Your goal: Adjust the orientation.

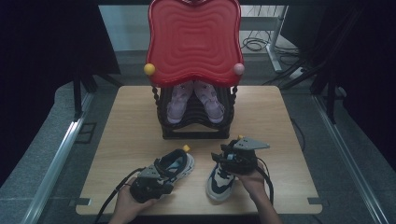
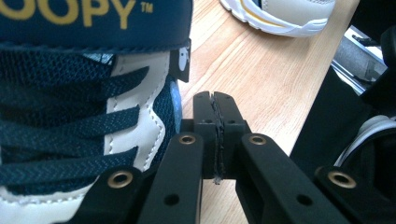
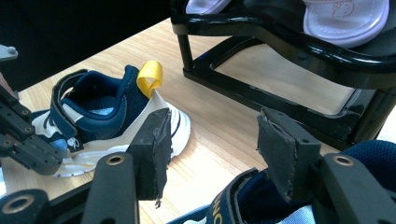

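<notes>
Two navy and white sneakers lie on the wooden table (image 1: 130,116). The left sneaker (image 1: 180,163) has a yellow heel loop (image 3: 150,77) and points toward the near edge. My left gripper (image 1: 164,181) is shut with nothing in it; its tips (image 2: 215,112) rest against each other just beside that sneaker's laces (image 2: 70,121). The right sneaker (image 1: 217,182) lies under my right gripper (image 1: 227,158). That gripper (image 3: 212,149) stands open above the sneaker's collar and tongue (image 3: 233,205), its pads apart from the fabric.
A black shoe rack (image 1: 194,126) stands at the table's far middle with a red wavy tray (image 1: 194,37) on top. A pair of pink shoes (image 1: 194,100) sits on its shelf (image 3: 280,32). Bare wood lies to either side.
</notes>
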The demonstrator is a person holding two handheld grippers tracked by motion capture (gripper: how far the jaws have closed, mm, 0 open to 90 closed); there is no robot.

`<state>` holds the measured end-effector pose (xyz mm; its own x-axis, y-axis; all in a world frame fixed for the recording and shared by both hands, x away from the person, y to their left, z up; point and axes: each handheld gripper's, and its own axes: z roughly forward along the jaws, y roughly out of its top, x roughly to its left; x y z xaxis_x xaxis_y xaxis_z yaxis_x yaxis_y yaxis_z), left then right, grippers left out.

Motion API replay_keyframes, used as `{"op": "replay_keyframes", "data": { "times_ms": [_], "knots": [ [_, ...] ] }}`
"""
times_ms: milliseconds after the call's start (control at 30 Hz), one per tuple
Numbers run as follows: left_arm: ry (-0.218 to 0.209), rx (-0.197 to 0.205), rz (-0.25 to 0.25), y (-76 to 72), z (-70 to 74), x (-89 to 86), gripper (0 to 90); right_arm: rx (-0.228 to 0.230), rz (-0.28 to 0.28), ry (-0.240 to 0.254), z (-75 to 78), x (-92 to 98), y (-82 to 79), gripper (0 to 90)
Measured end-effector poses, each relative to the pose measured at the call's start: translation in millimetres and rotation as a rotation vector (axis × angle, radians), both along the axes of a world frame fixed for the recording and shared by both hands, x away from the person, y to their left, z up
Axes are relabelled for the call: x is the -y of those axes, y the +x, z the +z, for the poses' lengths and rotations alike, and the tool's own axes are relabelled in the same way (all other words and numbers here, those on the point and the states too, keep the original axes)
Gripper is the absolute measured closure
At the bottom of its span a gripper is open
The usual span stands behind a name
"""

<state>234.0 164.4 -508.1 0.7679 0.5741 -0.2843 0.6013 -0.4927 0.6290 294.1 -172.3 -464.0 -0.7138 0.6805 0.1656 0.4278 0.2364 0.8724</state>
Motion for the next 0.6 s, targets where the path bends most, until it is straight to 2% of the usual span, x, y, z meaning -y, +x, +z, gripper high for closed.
{"op": "replay_keyframes", "data": {
  "times_ms": [200, 600],
  "knots": [
    [0.005, 0.000, 0.022, 3.0, 0.2, -8.0, 89.4, 0.001, 0.001, 0.002, -0.1, -0.5, -0.2, 44.8],
    [-0.016, -0.008, 0.075, 9.0, -1.3, -23.4, 89.3, -0.003, 0.004, -0.007, -1.6, -1.4, 0.3, 44.7]
  ]
}}
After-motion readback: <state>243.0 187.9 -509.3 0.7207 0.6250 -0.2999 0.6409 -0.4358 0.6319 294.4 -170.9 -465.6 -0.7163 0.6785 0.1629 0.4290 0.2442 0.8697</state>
